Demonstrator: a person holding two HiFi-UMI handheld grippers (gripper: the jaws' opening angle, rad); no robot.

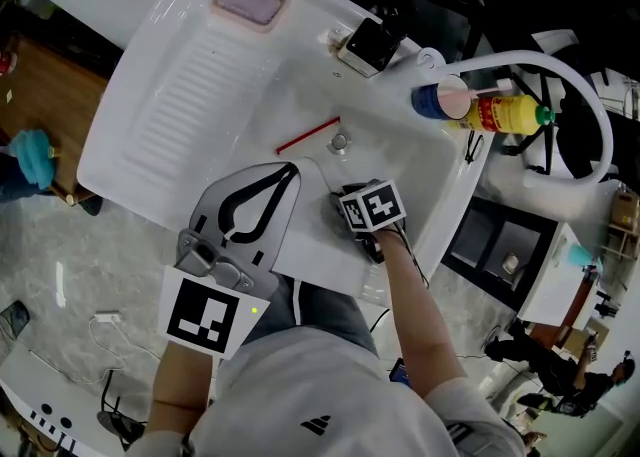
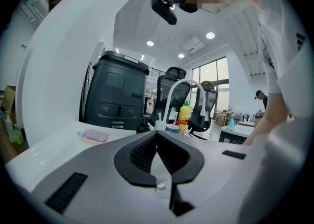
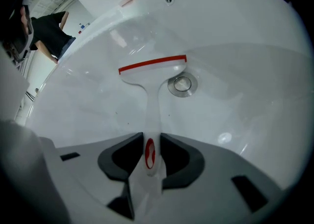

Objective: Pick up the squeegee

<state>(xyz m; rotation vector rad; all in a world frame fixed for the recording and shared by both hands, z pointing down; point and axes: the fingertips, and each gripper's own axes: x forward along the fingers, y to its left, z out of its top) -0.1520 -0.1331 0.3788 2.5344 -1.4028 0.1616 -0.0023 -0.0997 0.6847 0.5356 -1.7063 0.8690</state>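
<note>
Right gripper point(image 3: 151, 138) is down in the sink point(image 3: 255, 86), pads seemingly touching both sides of the squeegee point(image 3: 152, 93) handle. Squeegee lies flat beside the drain point(image 3: 182, 84), lift not yet done. Left gripper point(image 2: 157, 135) is closed, empty. Head view hides the right jaws, and the white handle barely shows there.

The handle end of the squeegee point(image 3: 152, 95) lies between the pads of the right gripper point(image 3: 151, 153); whether they press it or only flank it cannot be told. In the head view those jaws are hidden under the marker cube point(image 1: 372, 206), and the handle is lost against the white sink point(image 1: 300, 85). The yellow bottle point(image 1: 510, 113), at two o'clock in that view, has print too small to read.
</note>
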